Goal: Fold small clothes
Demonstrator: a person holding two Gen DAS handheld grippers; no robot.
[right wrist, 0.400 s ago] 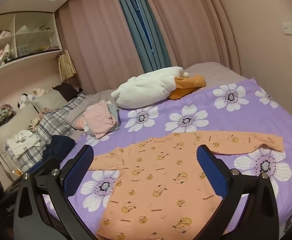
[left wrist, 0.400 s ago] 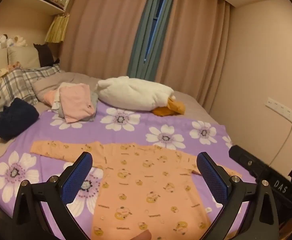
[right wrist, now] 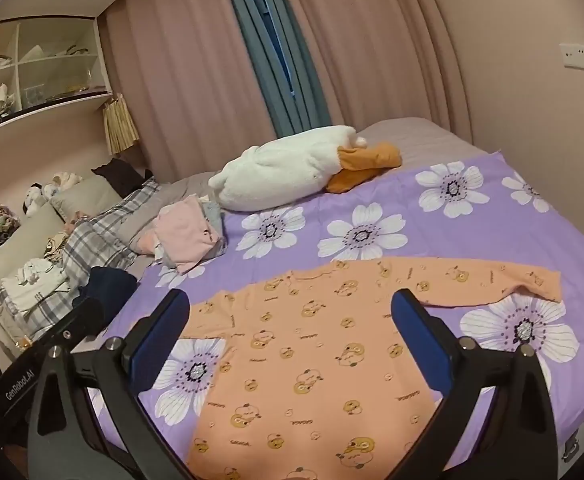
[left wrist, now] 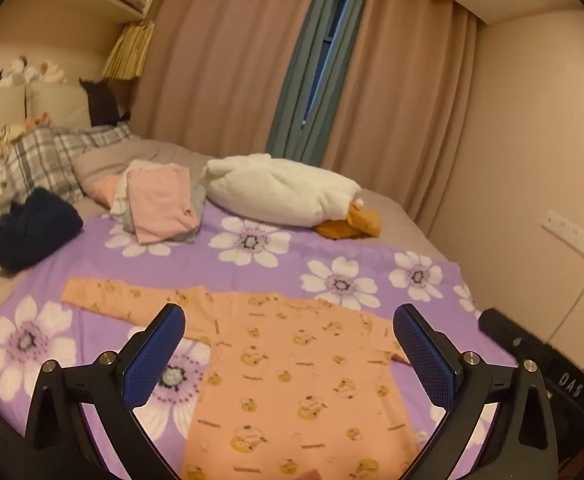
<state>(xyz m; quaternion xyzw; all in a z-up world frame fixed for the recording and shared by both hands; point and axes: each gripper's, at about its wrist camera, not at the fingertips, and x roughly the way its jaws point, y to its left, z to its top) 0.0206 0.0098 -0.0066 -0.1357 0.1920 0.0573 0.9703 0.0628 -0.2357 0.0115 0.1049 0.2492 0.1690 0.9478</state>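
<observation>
An orange long-sleeved baby garment (left wrist: 292, 380) with small bear prints lies flat, sleeves spread, on a purple flowered sheet (left wrist: 292, 264). My left gripper (left wrist: 289, 344) hovers above its chest, open, nothing between its blue pads. The same orange garment (right wrist: 312, 360) fills the lower middle of the right wrist view, one sleeve reaching far right. My right gripper (right wrist: 290, 328) is open above it and holds nothing. The purple sheet (right wrist: 412, 216) spreads under it.
A pile of folded pink and grey clothes (left wrist: 159, 208) sits at the back left of the sheet. A white duck plush (left wrist: 279, 190) lies behind. Dark blue clothing (left wrist: 31, 232), plaid pillows (left wrist: 39, 164), a wall (left wrist: 532, 140) close on the right.
Both views have shifted only slightly; the left wrist view now sits a little lower over the garment. The garment has not moved and both grippers stay open.
</observation>
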